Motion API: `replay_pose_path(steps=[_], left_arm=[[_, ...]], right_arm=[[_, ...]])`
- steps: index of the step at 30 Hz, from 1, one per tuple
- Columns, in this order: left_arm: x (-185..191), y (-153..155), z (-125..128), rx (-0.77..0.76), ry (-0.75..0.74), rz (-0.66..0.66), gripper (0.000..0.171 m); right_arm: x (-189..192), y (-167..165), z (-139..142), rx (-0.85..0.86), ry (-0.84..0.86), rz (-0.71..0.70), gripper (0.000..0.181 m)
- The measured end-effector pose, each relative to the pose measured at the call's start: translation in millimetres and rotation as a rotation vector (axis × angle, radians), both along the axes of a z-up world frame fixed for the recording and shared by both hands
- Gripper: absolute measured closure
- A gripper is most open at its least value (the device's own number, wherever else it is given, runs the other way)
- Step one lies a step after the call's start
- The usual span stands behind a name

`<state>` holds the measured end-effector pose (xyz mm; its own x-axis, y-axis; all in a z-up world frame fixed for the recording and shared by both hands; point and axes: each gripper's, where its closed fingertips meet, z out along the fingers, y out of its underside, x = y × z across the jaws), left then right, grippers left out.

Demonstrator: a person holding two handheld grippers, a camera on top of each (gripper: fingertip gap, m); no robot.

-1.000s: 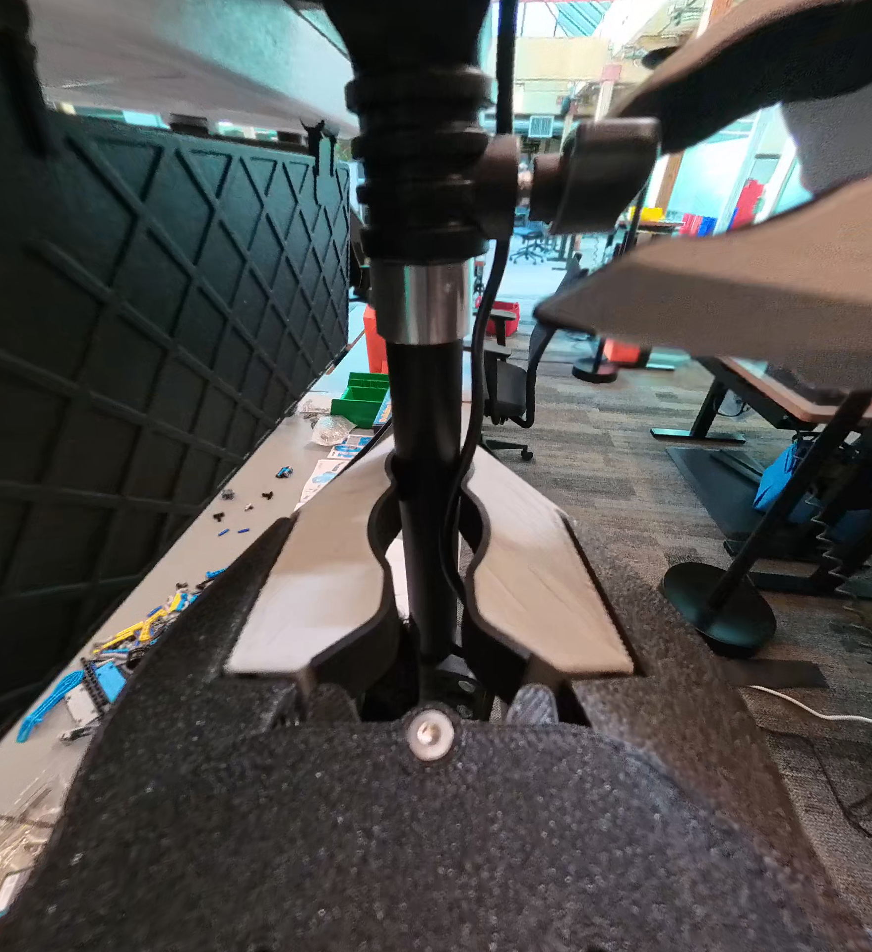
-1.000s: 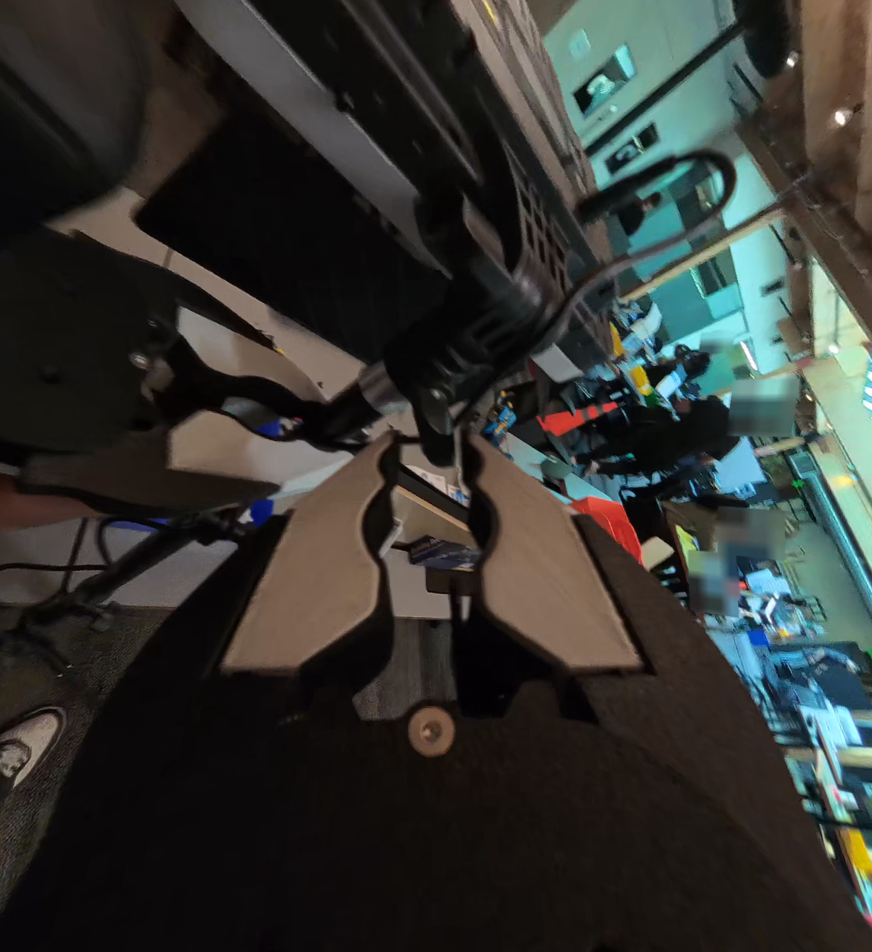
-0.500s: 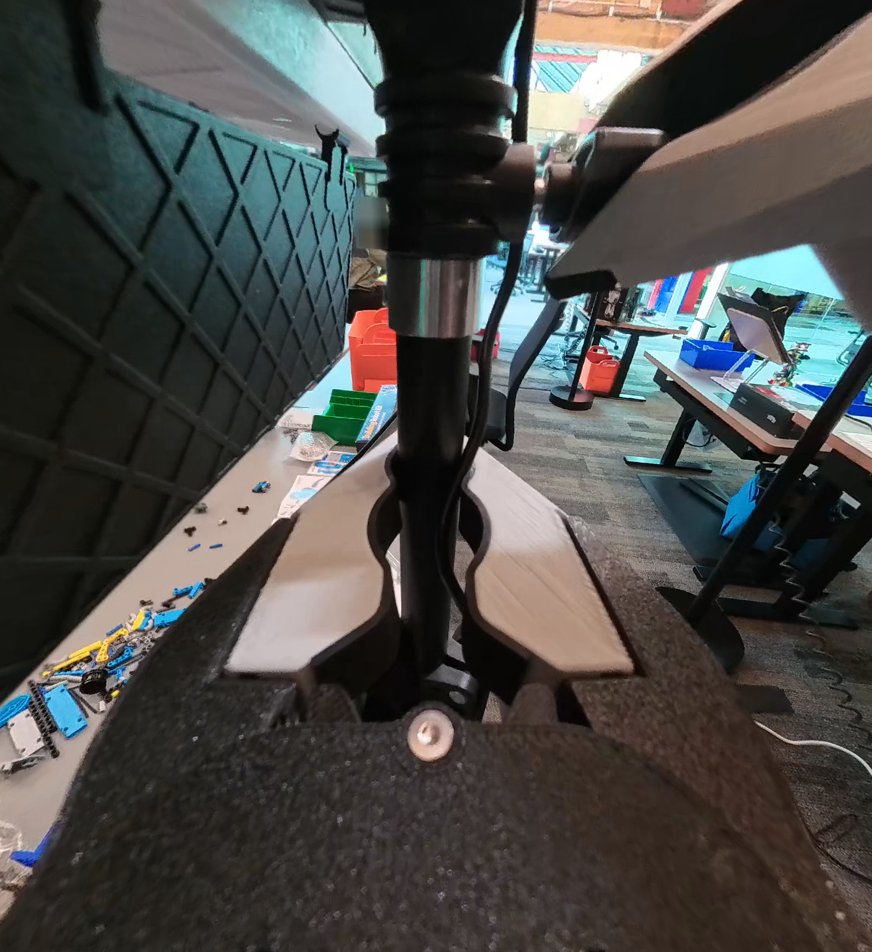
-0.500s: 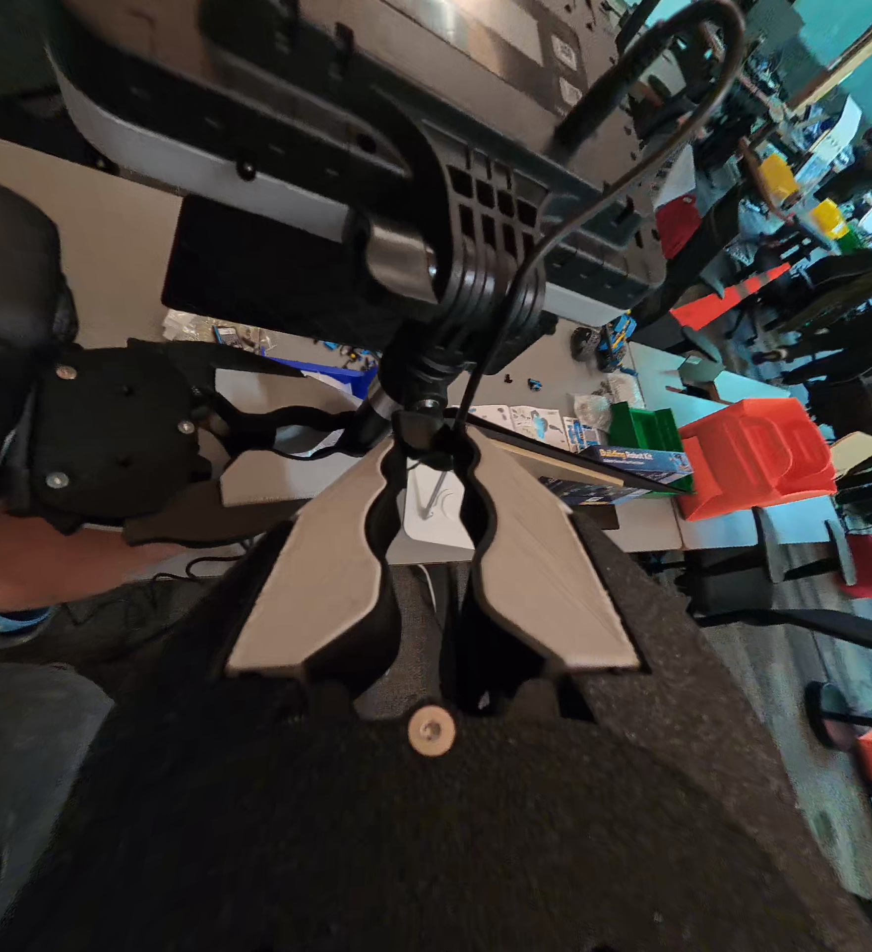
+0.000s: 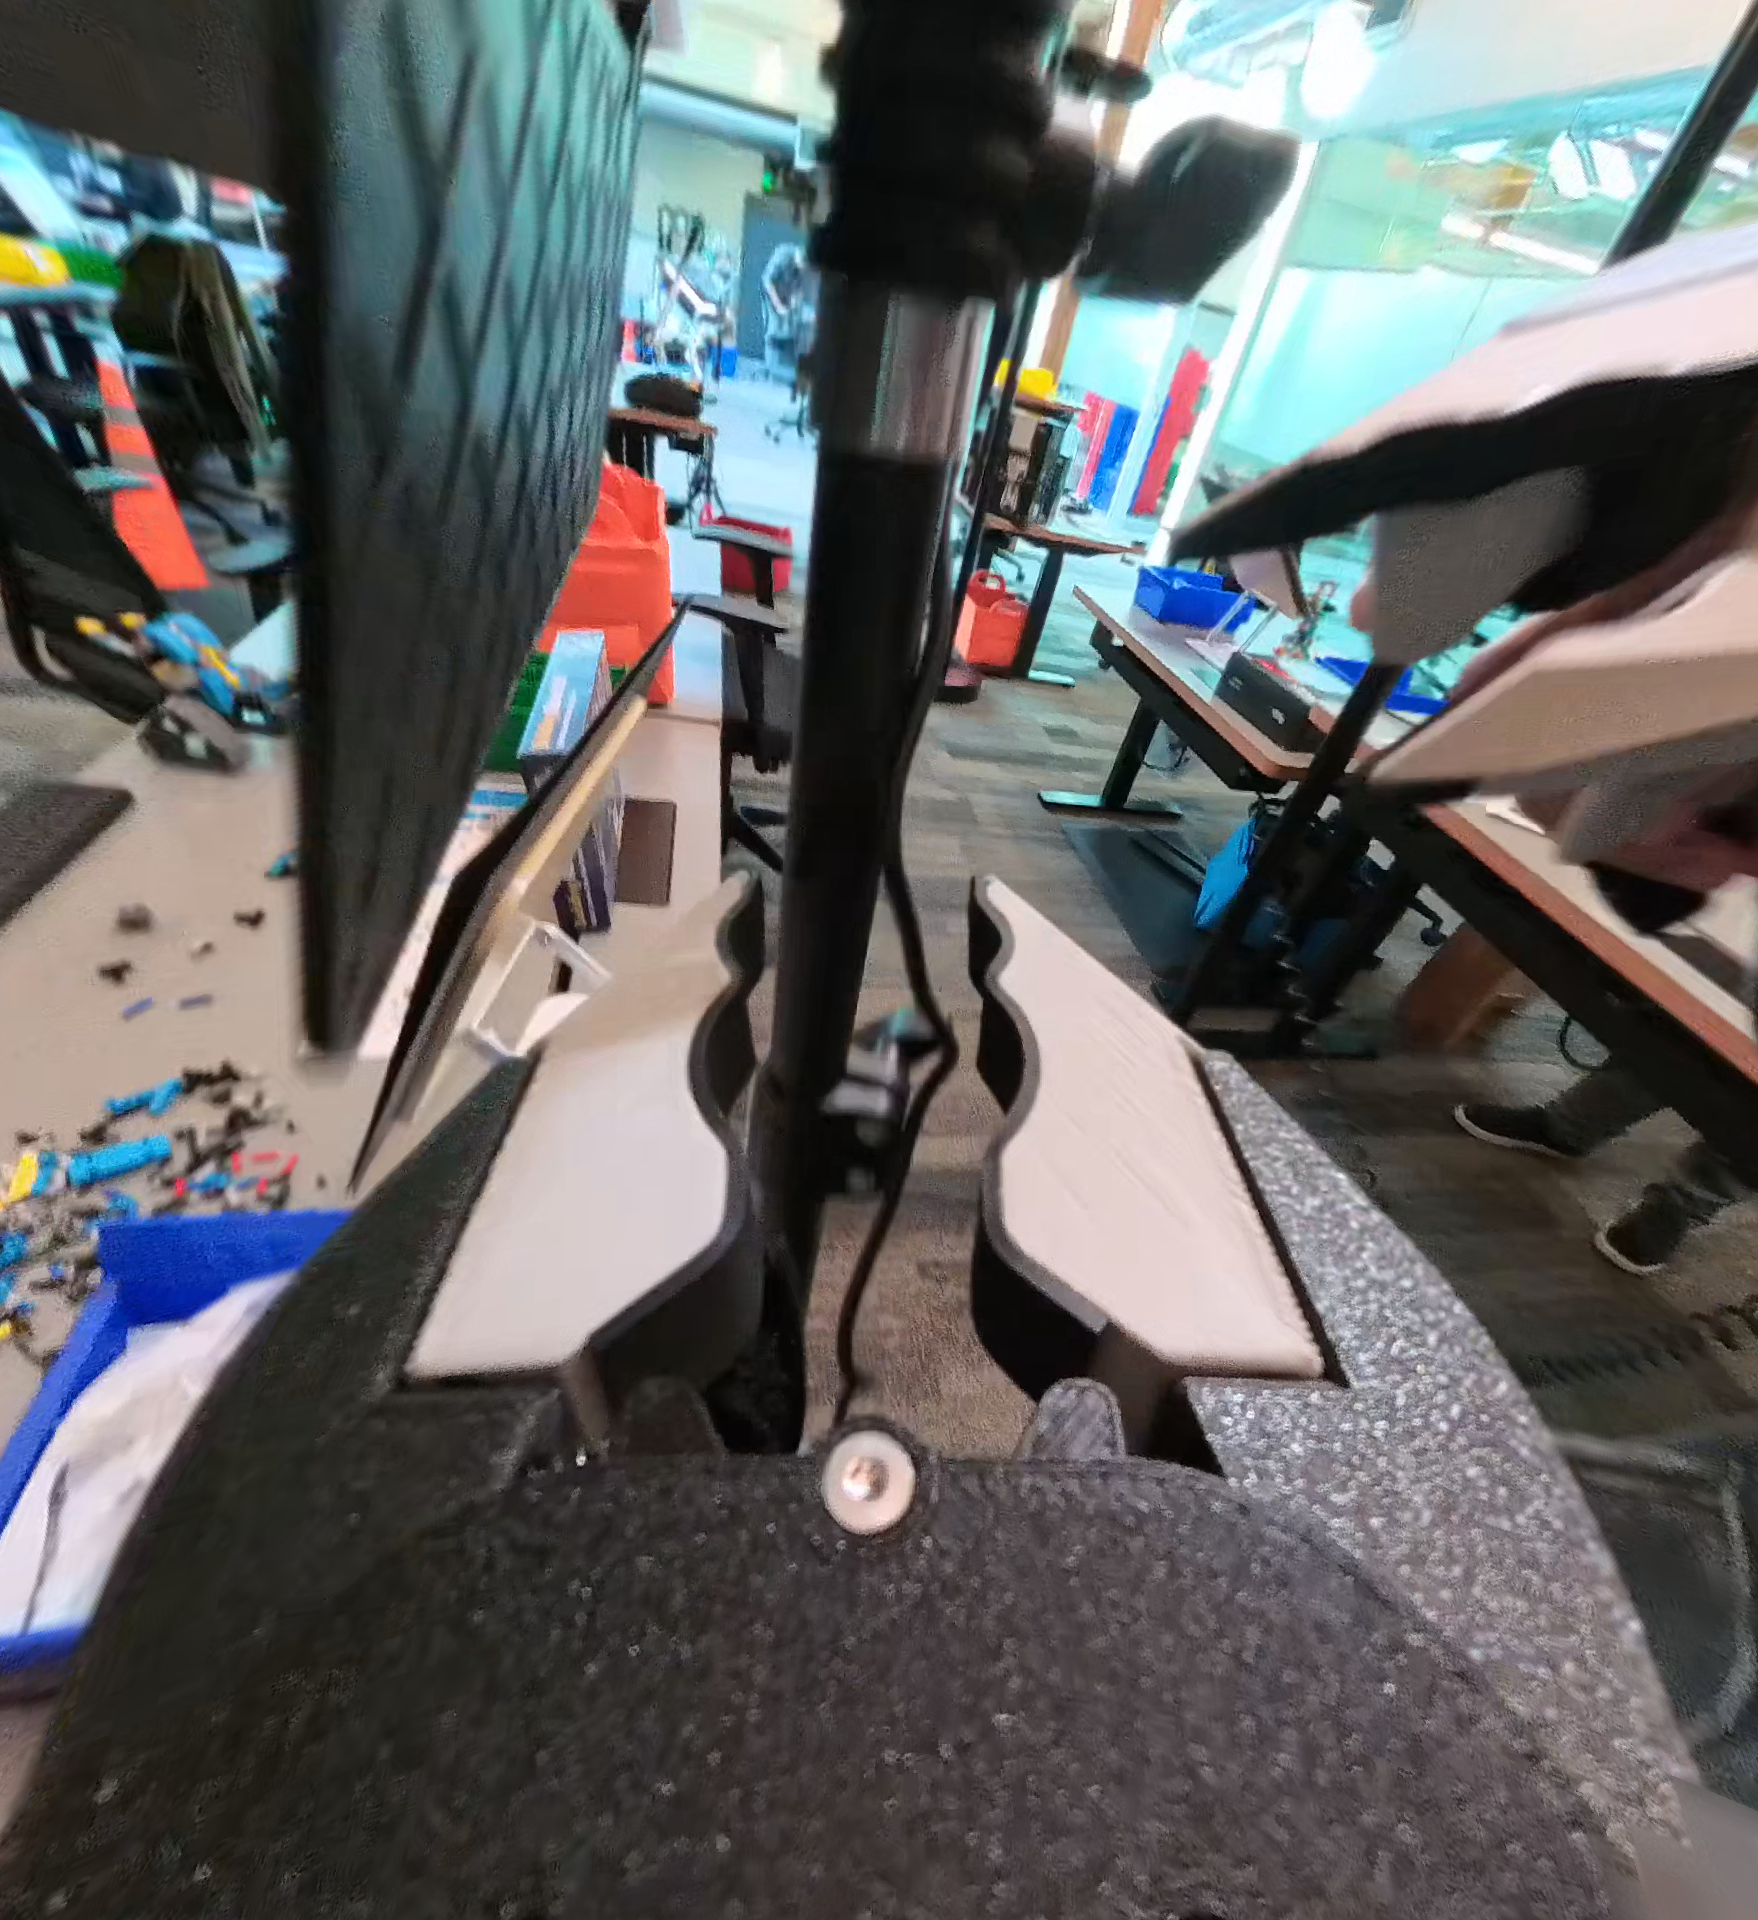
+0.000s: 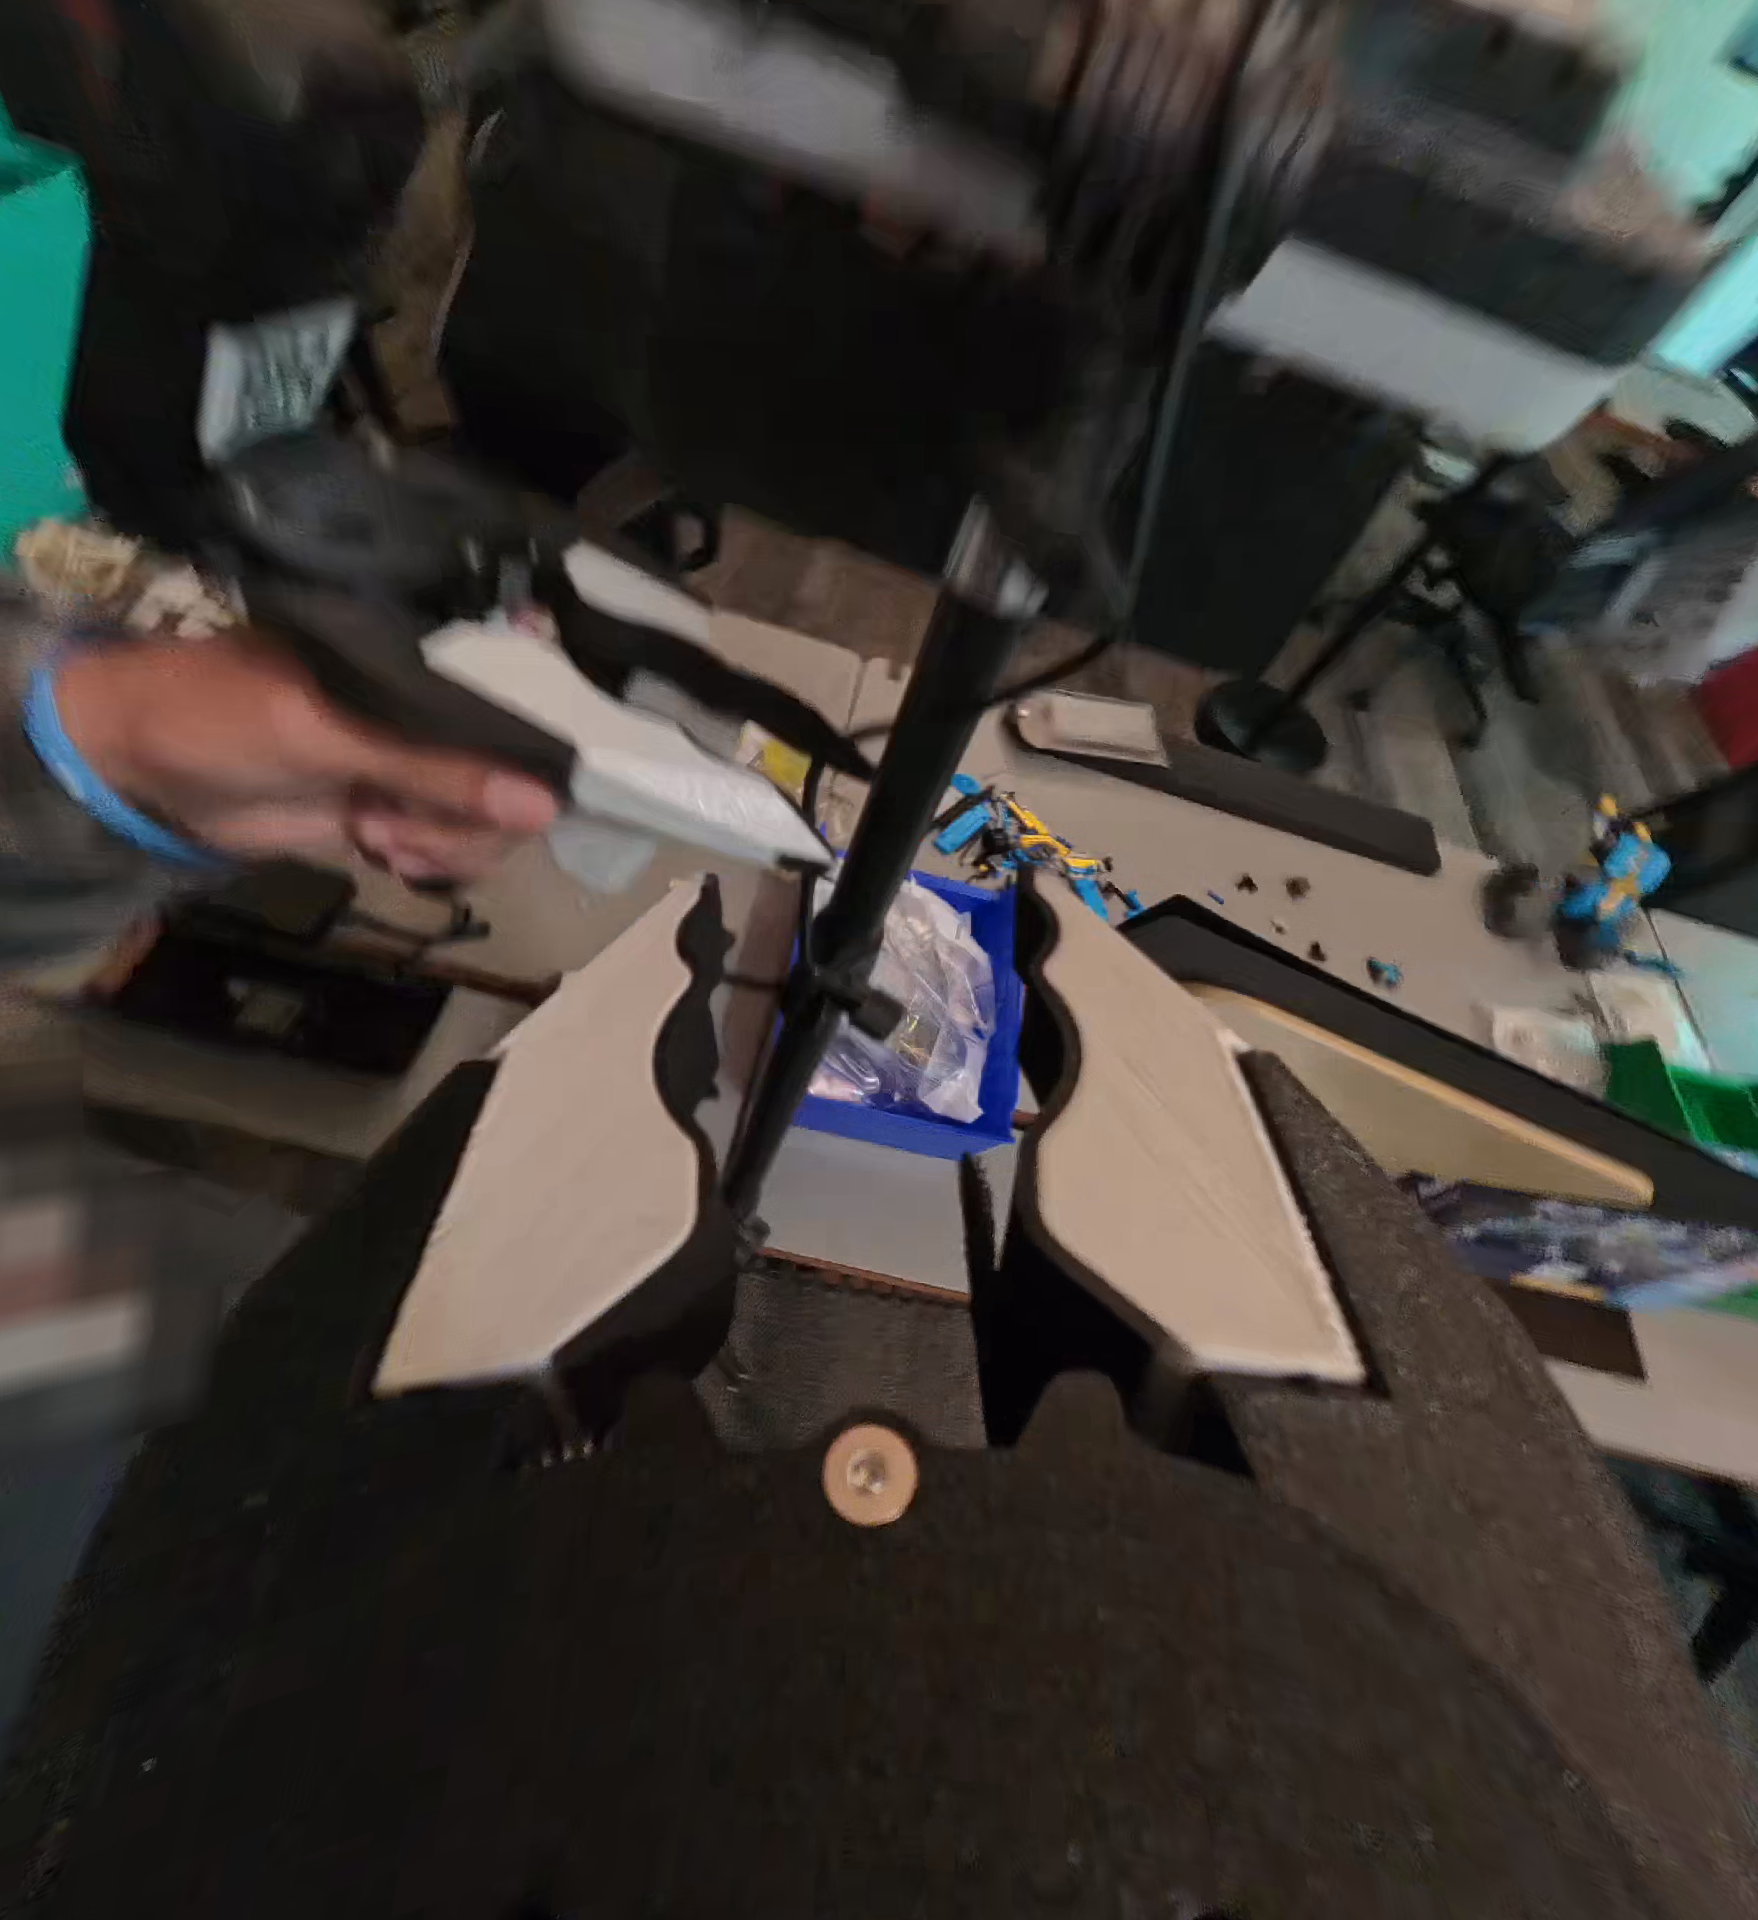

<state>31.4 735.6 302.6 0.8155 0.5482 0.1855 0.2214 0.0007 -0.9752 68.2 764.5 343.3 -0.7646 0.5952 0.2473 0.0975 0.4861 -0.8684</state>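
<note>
A black stand pole [image 5: 844, 727] with a thin cable runs up between the fingers of my left gripper [image 5: 859, 899], which is open; the pole lies close to the left finger. At the pole's top are a black clamp knob [image 5: 1197, 197] and a dark diamond-patterned panel [image 5: 439, 468]. My right gripper [image 6: 867, 888] is open too, and the same pole [image 6: 916, 727] passes between its fingertips without a grip. Each gripper shows in the other's view: the right one at upper right [image 5: 1581, 520], the left one [image 6: 646, 758] in a hand beside the pole.
A grey table [image 5: 44, 1018] carries loose blue, yellow and black building pieces [image 5: 75, 1174], a blue bin [image 6: 994, 1049] with plastic bags, a leaning flat board [image 6: 1374, 1091], green trays [image 6: 1748, 1112] and an orange bin [image 5: 615, 582]. Desks, chairs and stand bases fill the floor to the right. Some 7 cm of space lies between my two pairs of fingers.
Both grippers were shut around the pole and have opened. Both views have swung: the right one has pulled back and now looks down at the table and blue bin.
</note>
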Motion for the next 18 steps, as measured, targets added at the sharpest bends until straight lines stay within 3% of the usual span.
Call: replay_pose_path(steps=[5,7,11,15,18], left_arm=[[13.7,-15.5,-56.5,-0.182,-0.112,-0.012,0.133],[16.2,-12.4,-66.6,-0.21,-0.148,-0.026,0.132],[10.7,0.1,-71.3,-0.252,-0.157,-0.018,0.116],[-1.5,11.2,-66.8,-0.243,-0.167,0.008,0.118],[-5.7,17.4,-70.9,-0.279,-0.176,0.02,0.122]], right_arm=[[-31.1,21.2,-93.5,0.311,0.262,0.152,0.137],[-37.2,12.0,-104.1,0.324,0.345,0.235,0.143],[-40.0,-7.4,-128.2,0.295,0.22,0.488,0.143],[-46.5,-14.6,-125.0,0.178,0.15,0.663,0.167],[-43.8,-16.0,-126.0,0.129,0.033,0.75,0.166]])
